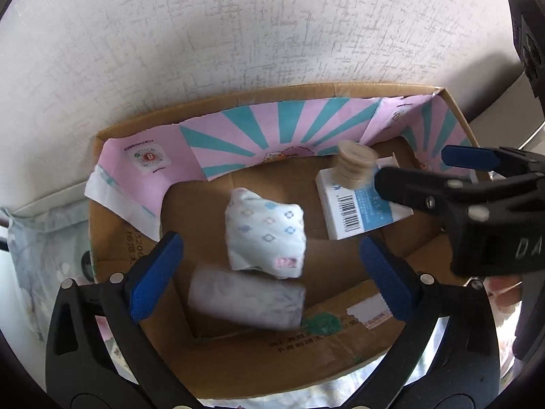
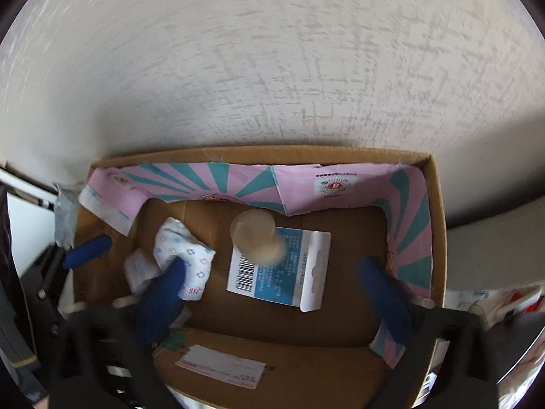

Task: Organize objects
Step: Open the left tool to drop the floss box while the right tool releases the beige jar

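Left wrist view. A stack of tan discs (image 1: 352,165), ridged along its side and blurred, sits tilted above the far end of a white and blue packet (image 1: 357,204); whether it touches the packet cannot be told. The packet is flat card with a barcode and lies on the floor of an open cardboard box (image 1: 259,351). A pink and teal striped paper liner (image 1: 272,136) stands along the box's far and side walls. Mid-floor lies a soft white cloth bundle (image 1: 267,231) with a small coloured print, and just in front of it a pale grey roll (image 1: 247,298), blurred. The left gripper (image 1: 269,272) has its blue-padded fingers spread wide, holding nothing, above the roll. The right gripper (image 1: 425,170) reaches in from the right beside the discs, jaws apart and empty.

Right wrist view. The discs (image 2: 255,235) appear round and blurred over the packet's (image 2: 272,272) upper left corner. The packet shows a white hang tab. The cloth bundle (image 2: 184,255) lies at the left of the box (image 2: 437,225). The right gripper (image 2: 272,289) is wide open and empty. A white label (image 2: 221,368) is stuck on the near flap.
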The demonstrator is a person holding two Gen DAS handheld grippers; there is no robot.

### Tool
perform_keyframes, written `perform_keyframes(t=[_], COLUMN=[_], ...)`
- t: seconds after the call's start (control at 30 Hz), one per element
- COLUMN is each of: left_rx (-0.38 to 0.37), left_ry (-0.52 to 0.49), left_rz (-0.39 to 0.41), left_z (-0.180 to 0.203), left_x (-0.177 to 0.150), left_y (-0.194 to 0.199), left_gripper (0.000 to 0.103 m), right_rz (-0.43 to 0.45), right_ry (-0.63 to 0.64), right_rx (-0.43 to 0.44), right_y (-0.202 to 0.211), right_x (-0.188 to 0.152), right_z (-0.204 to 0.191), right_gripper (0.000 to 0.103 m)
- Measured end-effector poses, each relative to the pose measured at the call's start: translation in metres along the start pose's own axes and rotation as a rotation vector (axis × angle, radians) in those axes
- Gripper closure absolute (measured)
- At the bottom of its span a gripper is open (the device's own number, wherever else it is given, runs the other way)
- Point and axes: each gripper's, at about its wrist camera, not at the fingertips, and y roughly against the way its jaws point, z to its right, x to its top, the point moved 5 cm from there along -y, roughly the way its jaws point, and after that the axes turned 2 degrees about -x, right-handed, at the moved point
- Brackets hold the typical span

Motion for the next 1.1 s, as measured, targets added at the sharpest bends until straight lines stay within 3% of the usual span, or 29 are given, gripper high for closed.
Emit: perform_keyframes(t=[0.1, 0.23, 0.6, 0.77, 1.1], left_rx=[-0.006, -0.021, -0.02, -0.026, -0.032], left_ry=[0.012, 0.015, 0.02, 0.037, 0.06], left_rz=[-0.001, -0.005, 0.023, 0.046, 0.123], left_z=[-0.004, -0.007, -0.017, 0.002, -0.003], left_x=[0.001, 0.002, 0.008, 0.0, -0.006], left_y=[-0.001, -0.002, 0.005, 0.022, 0.073], left_gripper=[0.0, 0.0, 0.0, 0.0, 0.0], right_rz=[0.029, -0.004, 0.002, 0.004, 0.061], right_ry=[0.014, 0.03, 0.031, 0.003, 0.044], right_rx=[-0.008, -0.012, -0.028, -0.02, -0.034], right_y=[0.004, 0.003, 0.007, 0.017, 0.064], right_x=[0.004, 0.002, -0.008, -0.01, -0.016], right_z=[0.003, 0.008, -0.017, -0.022, -0.037], right_gripper=[0.0, 0.0, 0.0, 0.0, 0.0])
